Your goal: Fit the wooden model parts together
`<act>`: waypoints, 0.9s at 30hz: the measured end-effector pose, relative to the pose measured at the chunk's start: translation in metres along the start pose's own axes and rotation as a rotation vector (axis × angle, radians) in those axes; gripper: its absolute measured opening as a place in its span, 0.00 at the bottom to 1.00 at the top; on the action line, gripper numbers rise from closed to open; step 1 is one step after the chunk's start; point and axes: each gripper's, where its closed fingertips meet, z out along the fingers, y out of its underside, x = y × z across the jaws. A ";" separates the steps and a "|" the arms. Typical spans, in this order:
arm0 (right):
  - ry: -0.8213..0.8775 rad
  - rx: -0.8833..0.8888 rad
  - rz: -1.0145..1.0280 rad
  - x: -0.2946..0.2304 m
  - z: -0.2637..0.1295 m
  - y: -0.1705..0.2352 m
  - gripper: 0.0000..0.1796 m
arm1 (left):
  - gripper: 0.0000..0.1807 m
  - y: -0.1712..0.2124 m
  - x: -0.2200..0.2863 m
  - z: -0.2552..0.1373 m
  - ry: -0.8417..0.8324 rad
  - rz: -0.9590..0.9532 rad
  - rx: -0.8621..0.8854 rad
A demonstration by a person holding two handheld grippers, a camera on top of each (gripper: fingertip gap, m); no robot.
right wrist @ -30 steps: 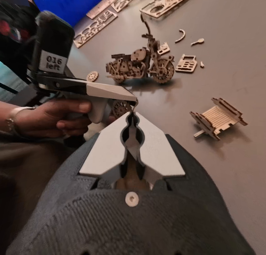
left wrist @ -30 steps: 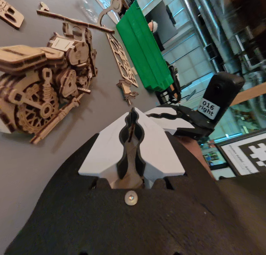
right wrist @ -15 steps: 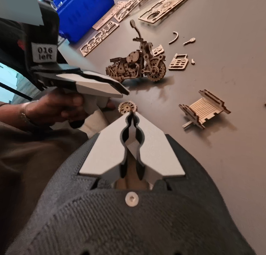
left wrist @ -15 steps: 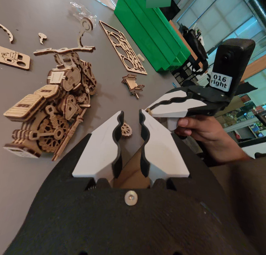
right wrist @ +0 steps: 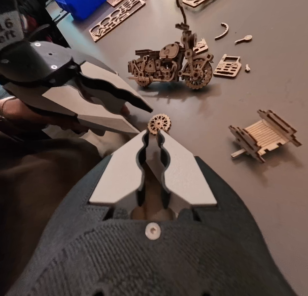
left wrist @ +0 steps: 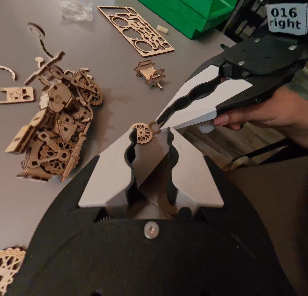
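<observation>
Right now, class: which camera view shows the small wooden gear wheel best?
The right wrist view: the gear wheel lies whole and face-on just beyond the right gripper. In the left wrist view the gear wheel is partly hidden behind a finger.

Grey table [right wrist: 250, 204] bears wooden motorcycle [right wrist: 170, 67], small gear [right wrist: 159, 123], slatted part [right wrist: 265, 136].

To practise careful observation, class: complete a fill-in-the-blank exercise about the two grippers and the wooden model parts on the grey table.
On the left gripper, the jaws stand ___. The right gripper pinches a small wooden ___ at its tips. The assembled wooden motorcycle model stands ___ on the grey table. Beyond the cut-out wooden sheet sits a ___ plastic bin.
Missing: open; ring; upright; green.
</observation>
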 end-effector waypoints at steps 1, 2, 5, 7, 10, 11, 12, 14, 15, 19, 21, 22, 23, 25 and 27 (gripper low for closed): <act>0.015 0.000 -0.005 0.002 0.001 -0.001 0.09 | 0.20 -0.001 0.000 -0.001 0.012 -0.022 0.006; 0.039 -0.008 -0.020 0.005 0.000 0.000 0.09 | 0.19 -0.002 -0.001 -0.001 0.021 -0.037 0.010; 0.053 -0.008 -0.060 0.011 -0.002 -0.001 0.14 | 0.17 -0.001 -0.007 -0.002 0.010 -0.040 0.004; 0.012 -0.002 -0.066 0.005 -0.002 -0.001 0.17 | 0.17 -0.002 -0.010 -0.003 0.006 -0.042 0.009; 0.045 -0.042 -0.105 0.007 0.002 0.005 0.14 | 0.15 -0.003 -0.013 -0.004 0.013 -0.057 0.014; 0.062 -0.051 -0.127 0.008 0.003 0.005 0.13 | 0.14 -0.003 -0.014 -0.004 0.020 -0.068 0.017; 0.072 -0.059 -0.147 0.009 0.005 0.005 0.12 | 0.14 -0.004 -0.014 -0.005 0.030 -0.080 0.021; 0.090 -0.085 -0.191 0.009 0.006 0.009 0.08 | 0.15 -0.005 -0.014 -0.005 0.046 -0.109 0.030; 0.108 -0.096 -0.214 0.011 0.006 0.010 0.06 | 0.15 -0.006 -0.014 -0.005 0.053 -0.119 0.034; 0.141 -0.023 -0.268 0.011 -0.004 -0.004 0.00 | 0.17 -0.009 -0.008 -0.006 0.097 -0.136 0.051; 0.147 0.033 -0.276 0.010 -0.011 -0.012 0.00 | 0.19 -0.012 -0.002 -0.007 0.140 -0.154 0.068; 0.144 0.054 -0.284 0.009 -0.013 -0.015 0.00 | 0.20 -0.013 0.003 -0.007 0.170 -0.164 0.072; 0.133 0.069 -0.295 0.007 -0.013 -0.017 0.00 | 0.19 -0.013 0.007 -0.007 0.201 -0.175 0.074; 0.123 0.073 -0.312 0.004 -0.011 -0.017 0.00 | 0.19 -0.012 0.010 -0.006 0.219 -0.193 0.069; 0.100 0.073 -0.325 -0.002 -0.009 -0.017 0.01 | 0.19 -0.011 0.009 -0.005 0.213 -0.201 0.068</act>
